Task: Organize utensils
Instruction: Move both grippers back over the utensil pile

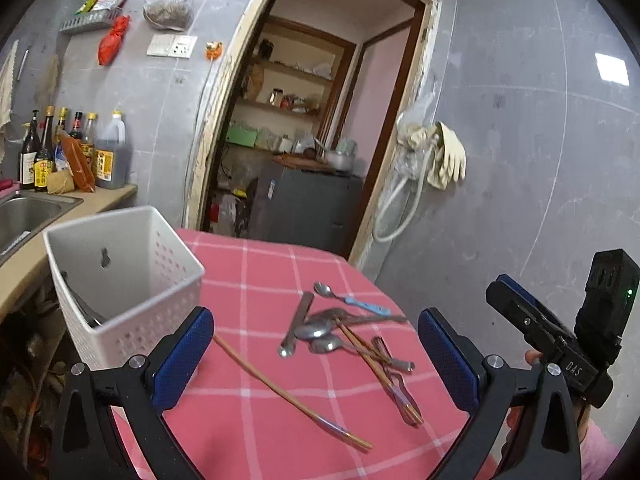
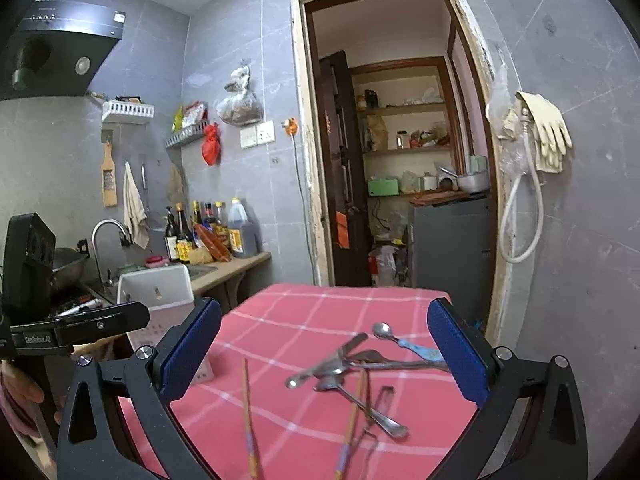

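A loose pile of metal spoons (image 1: pixel 320 330) (image 2: pixel 340 376) lies on the pink checked tablecloth (image 1: pixel 260 280) (image 2: pixel 304 320), with a blue-handled spoon (image 1: pixel 360 302) (image 2: pixel 416 346) at its far side and wooden chopsticks (image 1: pixel 296 396) (image 2: pixel 250 420) nearer me. A white perforated basket (image 1: pixel 132 280) (image 2: pixel 156 292) stands at the table's left edge, with a dark utensil inside. My left gripper (image 1: pixel 316 354) is open above the cloth, nothing between its blue pads. My right gripper (image 2: pixel 324 346) is open too, short of the pile. The right gripper's body (image 1: pixel 560 332) shows at the right in the left wrist view.
A counter with a steel sink (image 1: pixel 28 212) and several sauce bottles (image 1: pixel 68 152) runs along the left wall. A doorway (image 1: pixel 312 120) opens behind the table onto shelves and a grey cabinet. Rubber gloves (image 1: pixel 448 156) and a hose hang on the right wall.
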The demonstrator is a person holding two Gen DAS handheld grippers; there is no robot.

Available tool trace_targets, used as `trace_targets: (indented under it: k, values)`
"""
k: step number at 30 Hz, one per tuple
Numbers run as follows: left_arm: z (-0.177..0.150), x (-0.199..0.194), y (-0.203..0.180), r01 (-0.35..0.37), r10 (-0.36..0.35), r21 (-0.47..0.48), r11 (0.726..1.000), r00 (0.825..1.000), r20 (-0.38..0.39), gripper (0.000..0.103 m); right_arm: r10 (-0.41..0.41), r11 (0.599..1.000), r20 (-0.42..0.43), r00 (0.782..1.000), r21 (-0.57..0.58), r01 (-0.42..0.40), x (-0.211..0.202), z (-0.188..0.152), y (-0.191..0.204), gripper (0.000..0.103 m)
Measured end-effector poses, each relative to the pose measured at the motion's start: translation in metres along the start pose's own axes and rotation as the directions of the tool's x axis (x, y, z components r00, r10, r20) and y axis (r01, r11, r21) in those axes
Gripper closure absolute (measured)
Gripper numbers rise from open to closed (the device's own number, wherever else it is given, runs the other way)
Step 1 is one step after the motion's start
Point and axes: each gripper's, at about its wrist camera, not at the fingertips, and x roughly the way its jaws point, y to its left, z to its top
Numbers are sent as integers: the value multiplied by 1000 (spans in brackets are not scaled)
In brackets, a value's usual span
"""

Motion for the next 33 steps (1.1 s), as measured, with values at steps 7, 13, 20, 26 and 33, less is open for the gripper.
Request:
trace_targets:
  k: [7, 13, 20, 26, 33]
  values:
    - [-16, 24, -10, -8, 5, -24, 1000, 991, -132, 0, 18, 999, -98, 995, 37, -15, 8, -12, -28, 2]
    - [-28, 51, -8, -17, 2, -56, 998, 969, -245, 0, 43, 996, -181, 983, 82, -28, 22, -28, -50, 2]
    - [-41, 78, -11, -18, -2, -56, 998, 940, -340, 1, 74, 992, -322, 944, 117, -38, 52, -48, -67, 24]
    - [-54, 102, -10, -22, -13, -78, 997, 905, -425, 8, 80, 990, -434, 897, 138, -22, 76, -71, -76, 43]
    - [-65, 122, -3, -35, -37, -137, 990, 869, -494, 15, 87, 990, -523, 848, 141, -14, 97, -96, -80, 50]
